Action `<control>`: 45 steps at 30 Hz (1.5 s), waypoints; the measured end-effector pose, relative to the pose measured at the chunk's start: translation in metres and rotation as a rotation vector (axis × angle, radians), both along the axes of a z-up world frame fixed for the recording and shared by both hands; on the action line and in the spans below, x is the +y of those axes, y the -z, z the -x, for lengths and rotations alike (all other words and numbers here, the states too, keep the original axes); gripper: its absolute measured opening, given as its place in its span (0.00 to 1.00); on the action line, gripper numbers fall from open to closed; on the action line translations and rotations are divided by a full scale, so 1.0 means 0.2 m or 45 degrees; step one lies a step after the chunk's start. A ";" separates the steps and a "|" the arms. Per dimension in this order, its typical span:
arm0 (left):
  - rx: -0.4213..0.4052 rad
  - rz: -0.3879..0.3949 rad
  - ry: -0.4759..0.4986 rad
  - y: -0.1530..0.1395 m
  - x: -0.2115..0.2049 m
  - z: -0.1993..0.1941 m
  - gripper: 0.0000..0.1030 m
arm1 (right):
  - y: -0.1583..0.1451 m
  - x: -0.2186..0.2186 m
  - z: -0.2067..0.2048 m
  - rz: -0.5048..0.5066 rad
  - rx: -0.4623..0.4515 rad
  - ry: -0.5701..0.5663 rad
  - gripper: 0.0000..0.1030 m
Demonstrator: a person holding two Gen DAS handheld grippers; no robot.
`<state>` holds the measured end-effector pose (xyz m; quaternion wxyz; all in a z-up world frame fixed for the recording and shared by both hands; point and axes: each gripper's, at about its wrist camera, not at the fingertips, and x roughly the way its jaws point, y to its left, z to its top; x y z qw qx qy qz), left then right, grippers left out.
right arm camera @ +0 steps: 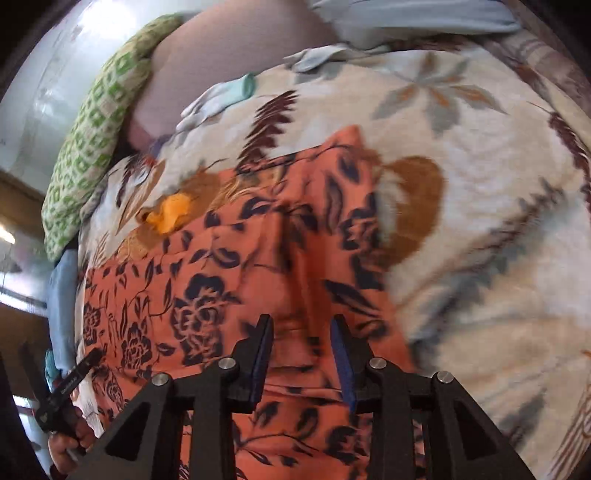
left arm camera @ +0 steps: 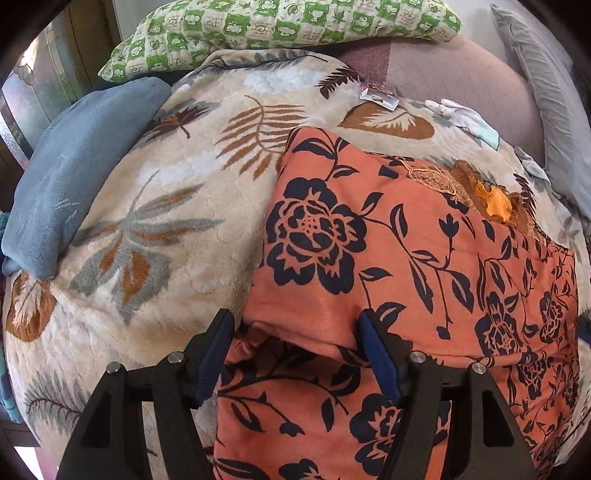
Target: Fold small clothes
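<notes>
An orange garment with a dark navy flower print (left arm camera: pixel 369 240) lies on a cream leaf-patterned blanket (left arm camera: pixel 166 184). Its embroidered neckline with a bright orange lining (left arm camera: pixel 495 201) points to the back right. A folded edge of the cloth runs across just in front of my left gripper (left arm camera: pixel 295 325), which is open with its blue pads either side of that fold. In the right wrist view the same garment (right arm camera: pixel 229 280) fills the middle, and my right gripper (right arm camera: pixel 301 326) hovers open over it, holding nothing. The left gripper (right arm camera: pixel 70 387) shows at the lower left there.
A blue-grey pillow (left arm camera: pixel 74 177) lies at the left, a green checked pillow (left arm camera: pixel 277 29) at the back. White gloves (left arm camera: pixel 461 116) and a small clear packet (left arm camera: pixel 380 96) rest on the blanket behind the garment. A pinkish mattress (left arm camera: pixel 461 81) lies beyond.
</notes>
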<state>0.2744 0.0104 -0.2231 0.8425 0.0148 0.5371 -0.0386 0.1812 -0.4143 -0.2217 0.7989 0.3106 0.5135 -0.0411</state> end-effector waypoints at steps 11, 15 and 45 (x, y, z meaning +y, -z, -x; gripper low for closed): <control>-0.015 0.008 0.012 -0.01 0.00 0.01 0.68 | -0.05 0.01 -0.32 0.092 -0.160 -0.092 0.72; -0.009 -0.006 0.030 0.00 -0.01 0.01 0.68 | 0.12 0.04 -0.41 0.052 -0.044 -0.148 0.41; -0.096 0.005 -0.107 -0.10 0.15 0.39 0.68 | 0.10 0.06 -0.09 0.202 -0.023 -0.090 0.15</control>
